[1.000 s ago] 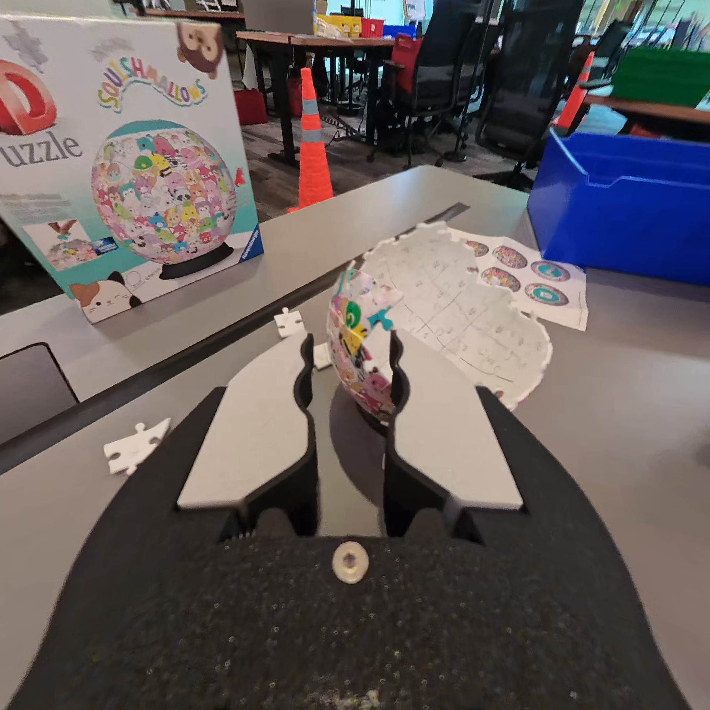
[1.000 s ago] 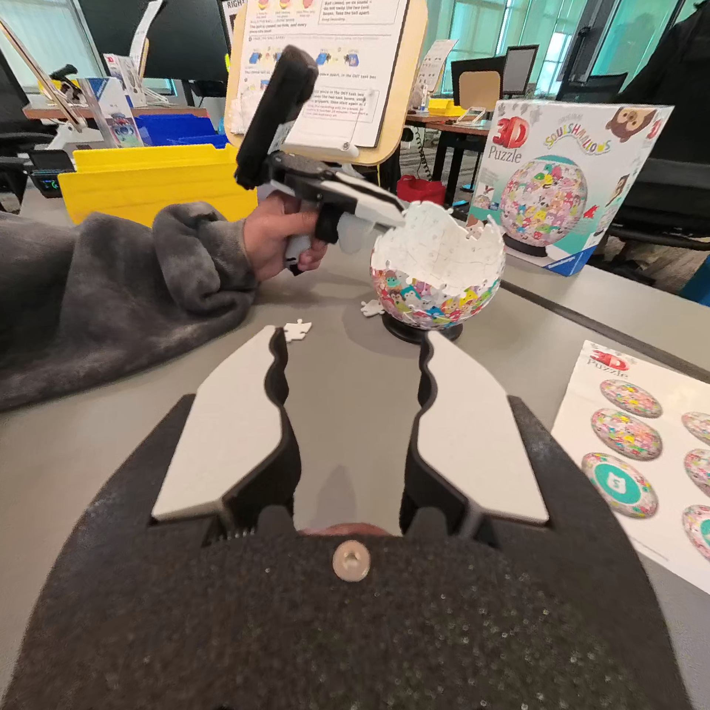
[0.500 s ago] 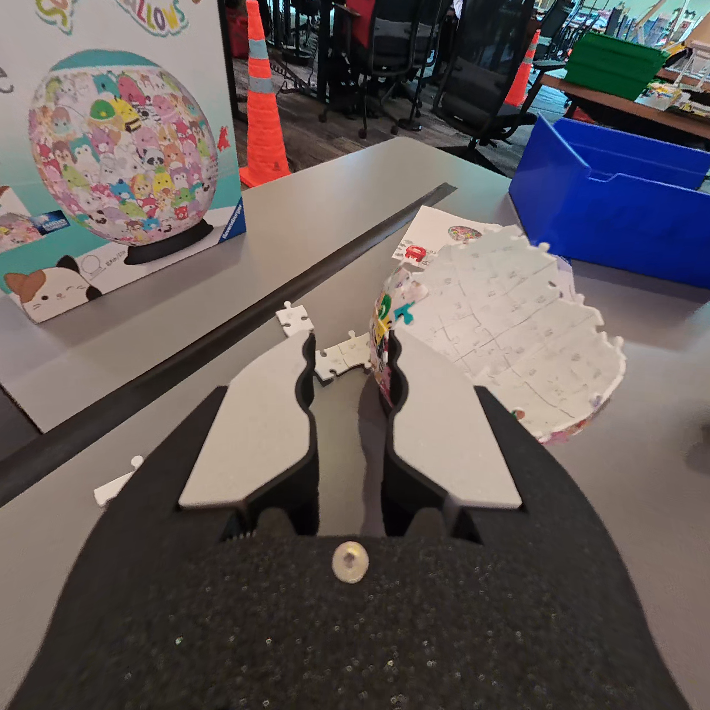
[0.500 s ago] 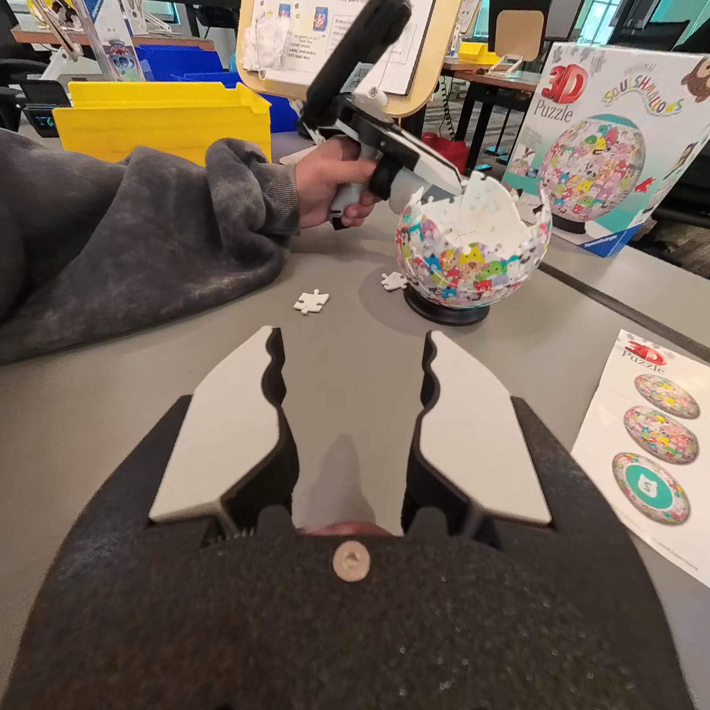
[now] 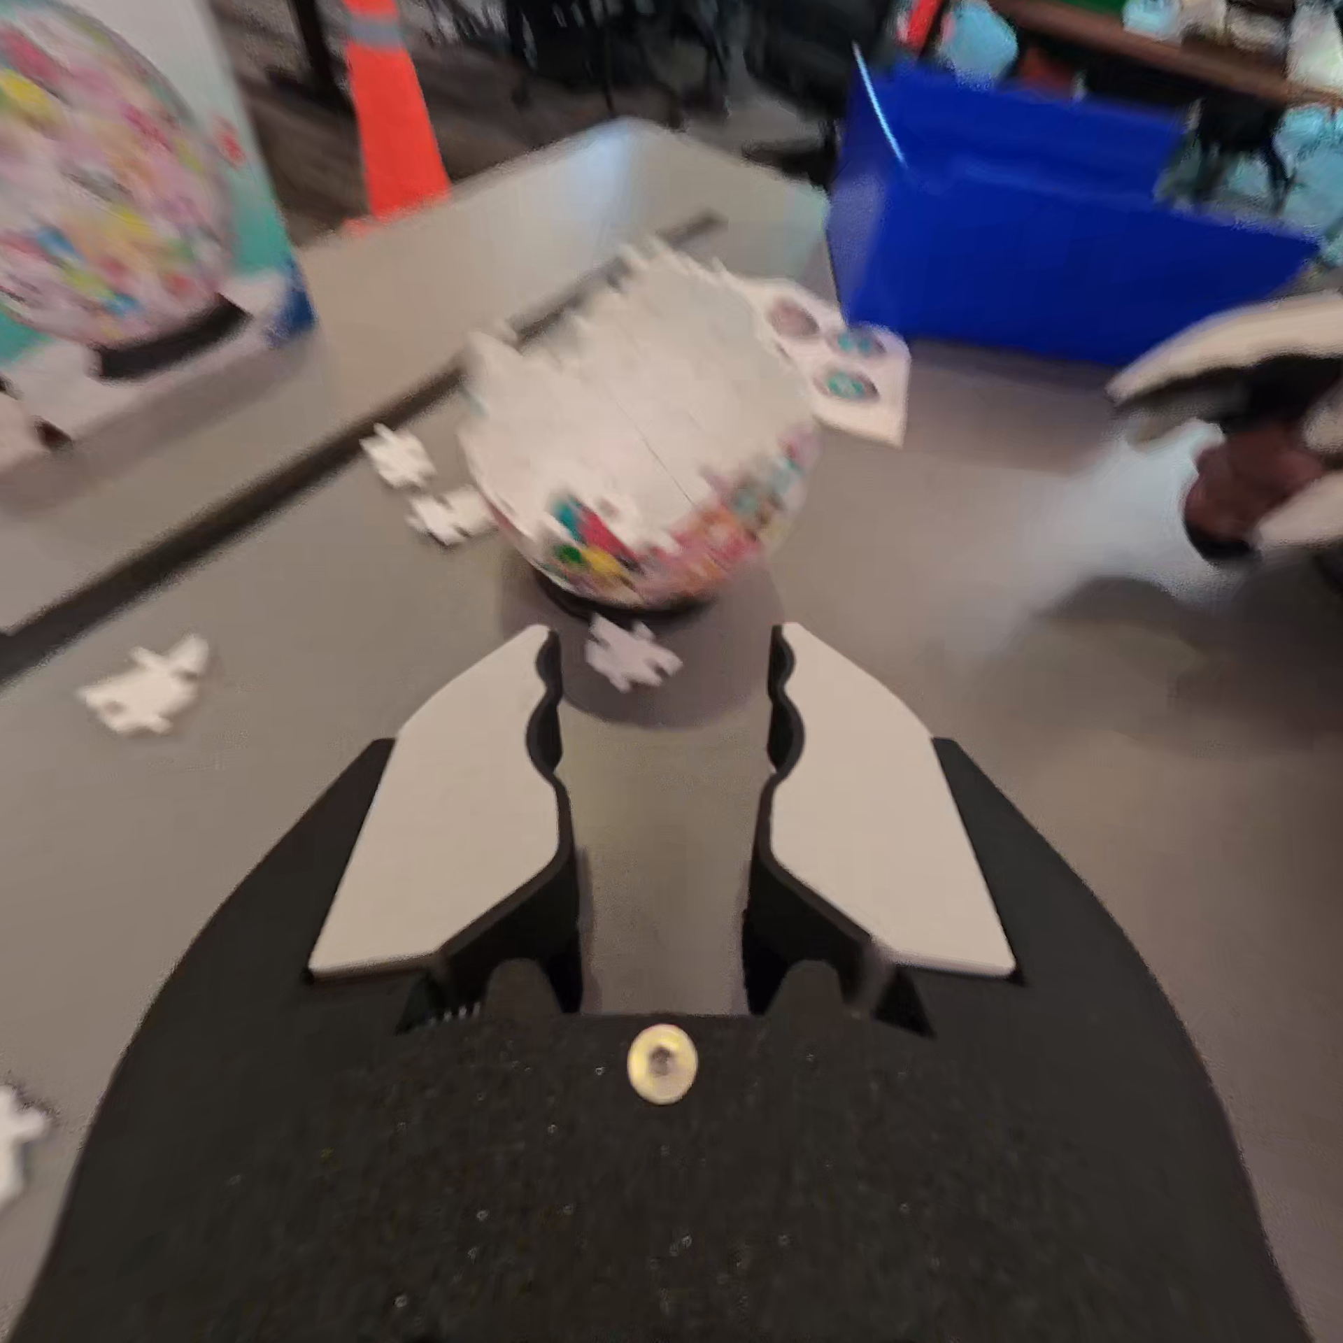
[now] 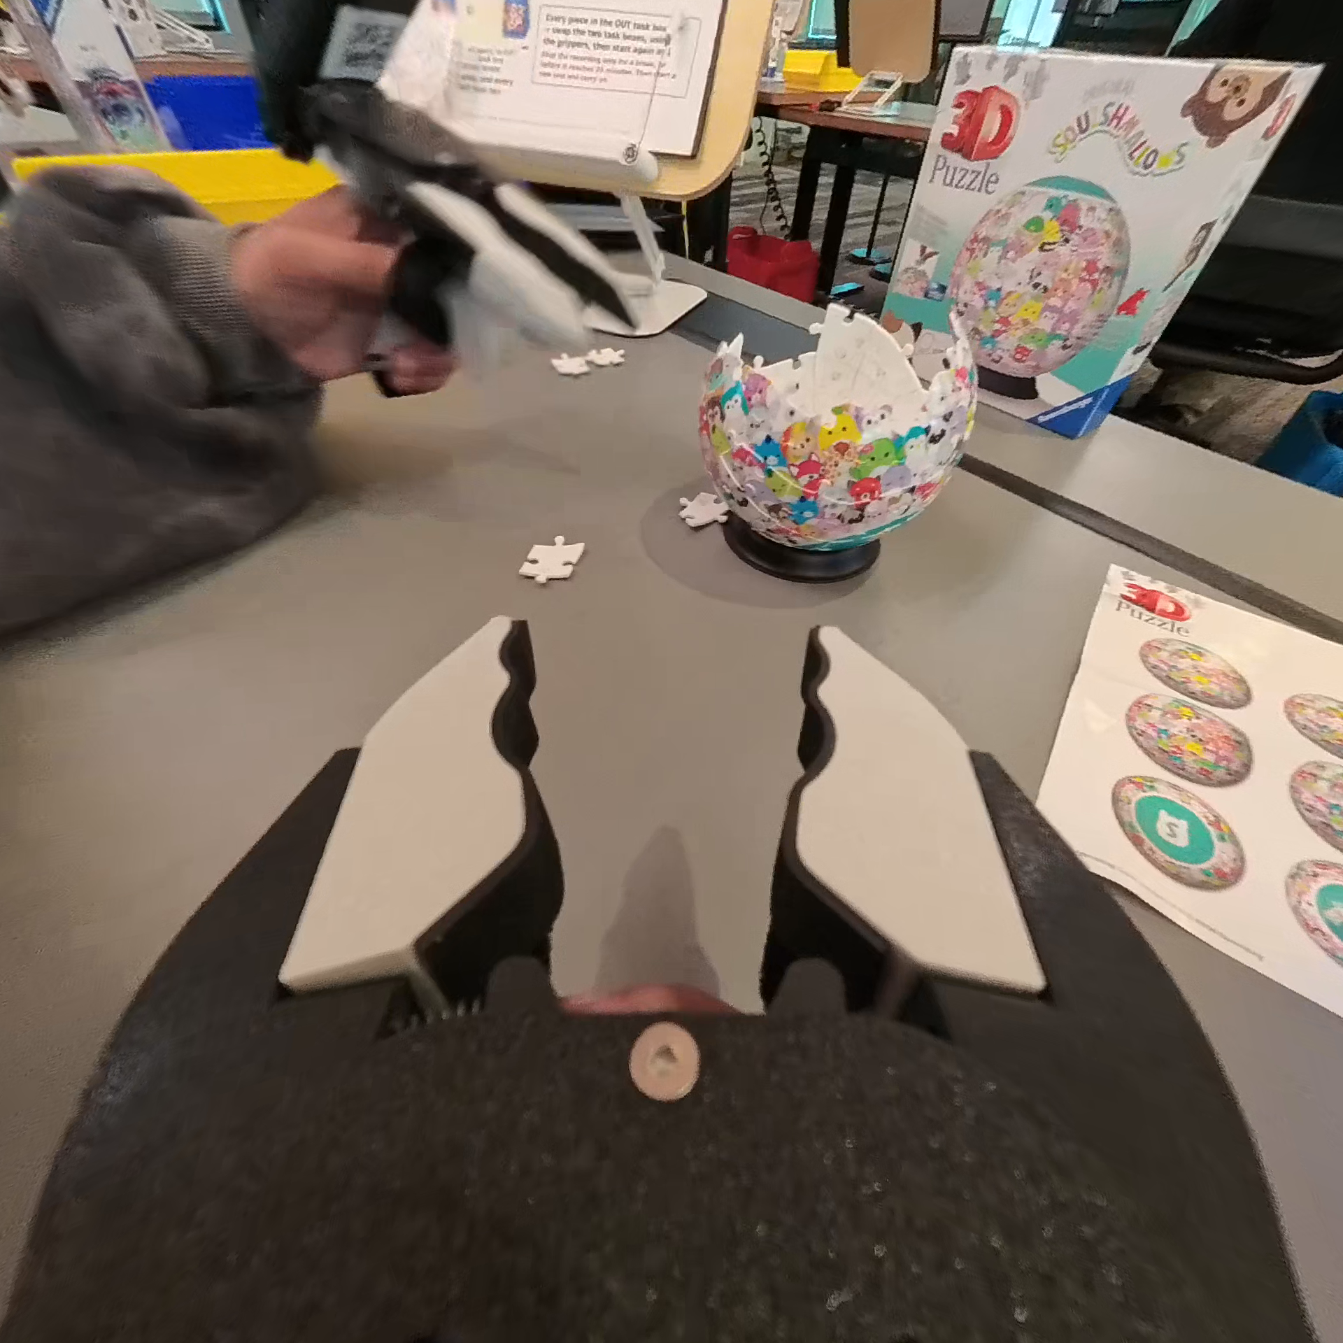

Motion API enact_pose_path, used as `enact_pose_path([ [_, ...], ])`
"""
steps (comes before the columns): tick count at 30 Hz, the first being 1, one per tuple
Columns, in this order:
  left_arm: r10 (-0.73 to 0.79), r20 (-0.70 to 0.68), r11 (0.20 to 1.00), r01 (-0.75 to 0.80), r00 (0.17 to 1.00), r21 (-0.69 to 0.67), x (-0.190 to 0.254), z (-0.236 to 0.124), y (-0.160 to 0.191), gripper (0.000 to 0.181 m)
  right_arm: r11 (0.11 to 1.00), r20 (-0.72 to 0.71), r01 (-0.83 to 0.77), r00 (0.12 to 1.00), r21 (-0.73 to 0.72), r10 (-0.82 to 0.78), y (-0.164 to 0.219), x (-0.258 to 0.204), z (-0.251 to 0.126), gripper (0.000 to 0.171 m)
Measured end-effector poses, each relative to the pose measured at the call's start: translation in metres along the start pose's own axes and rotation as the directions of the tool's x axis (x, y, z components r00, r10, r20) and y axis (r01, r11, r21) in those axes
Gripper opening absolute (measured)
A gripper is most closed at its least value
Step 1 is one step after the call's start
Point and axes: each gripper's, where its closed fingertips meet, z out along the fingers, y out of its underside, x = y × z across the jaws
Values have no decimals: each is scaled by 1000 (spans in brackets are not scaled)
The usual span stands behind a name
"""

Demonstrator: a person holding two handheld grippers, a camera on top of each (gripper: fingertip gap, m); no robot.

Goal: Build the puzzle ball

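Right gripper (image 6: 665, 654): we see its jaws spread wide over bare grey table (image 6: 218, 727), nothing between them. Left gripper (image 5: 661, 654): jaws apart too, empty; its view is motion-blurred.

Just ahead of the left gripper's tips a loose white puzzle piece (image 5: 631, 652) lies flat on the table, close beside the black stand (image 6: 803, 556). On that stand sits the puzzle ball (image 6: 836, 443), a half-built open shell: colourful outside, white inside, jagged rim upward. Neither gripper touches it. In the right wrist view the left gripper hangs off to the ball's left, above the table, held in a hand (image 6: 320, 298) with a grey sleeve (image 6: 123, 392).

More white pieces lie flat near the ball: one out on the table (image 6: 552, 559), a pair farther back (image 6: 587, 360). A printed sheet (image 6: 1199, 763) with round pictures lies to the ball's right.

Beyond: the puzzle box (image 6: 1090, 225) stands upright behind the ball; a blue bin (image 5: 1054, 240) and an orange cone (image 5: 396, 116) stand farther off.
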Motion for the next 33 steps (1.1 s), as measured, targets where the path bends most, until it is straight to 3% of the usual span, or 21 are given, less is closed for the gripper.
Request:
enact_pose_path([
  [5, 84, 61, 978, -70, 995, -198, 48, 8, 60, 58, 996, 10, -86, 996, -4, 86, 9, -4, 8, 69],
  [10, 21, 53, 971, -8, 998, -238, 52, 26, 74, 61, 986, 25, -163, 986, 30, 162, 6, -11, 12, 68],
  [16, 51, 57, 950, -31, 997, -310, 55, 37, 86, 59, 996, -20, -76, 997, 38, 77, 3, -9, 9, 69],
  [20, 76, 140, 945, -27, 987, -325, 54, 38, 88, 41, 992, -13, -118, 993, 38, 119, 7, -7, 10, 68],
  [23, 19, 257, 948, 65, 966, -312, 50, 29, 92, 41, 992, -2, -124, 992, 30, 124, 8, -7, 12, 68],
  [26, -34, 453, 951, 167, 891, -258, 35, -7, 97, 41, 995, 4, -100, 995, 24, 100, 6, -9, 17, 68],
  [29, -169, 663, 934, 334, 729, -129, 15, -68, 112, 41, 998, 25, -66, 998, 14, 65, 1, -15, 25, 69],
  [33, -364, 719, 856, 517, 592, 6, 7, -102, 145, 40, 999, 73, -48, 996, 21, 46, -6, -28, 39, 69],
])
